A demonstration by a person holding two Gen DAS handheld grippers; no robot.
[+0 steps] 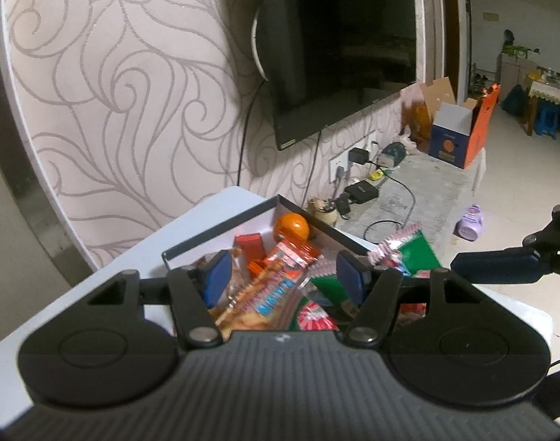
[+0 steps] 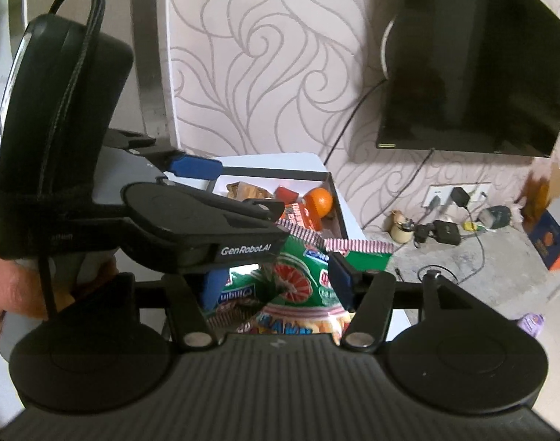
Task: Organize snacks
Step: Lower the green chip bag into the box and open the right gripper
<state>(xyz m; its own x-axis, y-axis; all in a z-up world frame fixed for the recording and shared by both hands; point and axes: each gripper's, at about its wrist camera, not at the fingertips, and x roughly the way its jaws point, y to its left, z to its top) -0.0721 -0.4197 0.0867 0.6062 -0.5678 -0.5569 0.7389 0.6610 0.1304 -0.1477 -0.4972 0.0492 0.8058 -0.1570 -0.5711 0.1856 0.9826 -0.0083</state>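
The shallow dark-rimmed cardboard box (image 1: 280, 204) holding the snacks sits on the white surface (image 1: 213, 213), filling the centre of both wrist views. Inside it, toward the upper centre of the frame, lie a round orange fruit (image 1: 291, 226) and a small red carton (image 1: 248, 244). Nearer the cameras lie an orange-and-blue printed plastic wrapper (image 1: 280, 275) and a green plastic snack bag with a red-and-white striped seal (image 2: 305, 275).

Left tool (image 1: 283, 279): the blue pads stand apart and nothing is clamped. The orange-and-blue wrapper shows in the gap below, with no visible pad contact. Its long axis runs from lower left to upper right of the frame, oblique to the line joining the pads.

Right tool (image 2: 276, 286): the pads stand apart and nothing is clamped. The green bag shows in the gap. Contact cannot be confirmed; the bag appears to lie beneath the pads.

The green bag lies at the lower right of the box in the left wrist view (image 1: 412, 253), partly over the box rim. It sits directly ahead of the right tool, so the right hand is judged nearer to it. The left tool is judged nearer to the wrapper. The left tool crosses the left of the right wrist view, so clearance between the two is limited.
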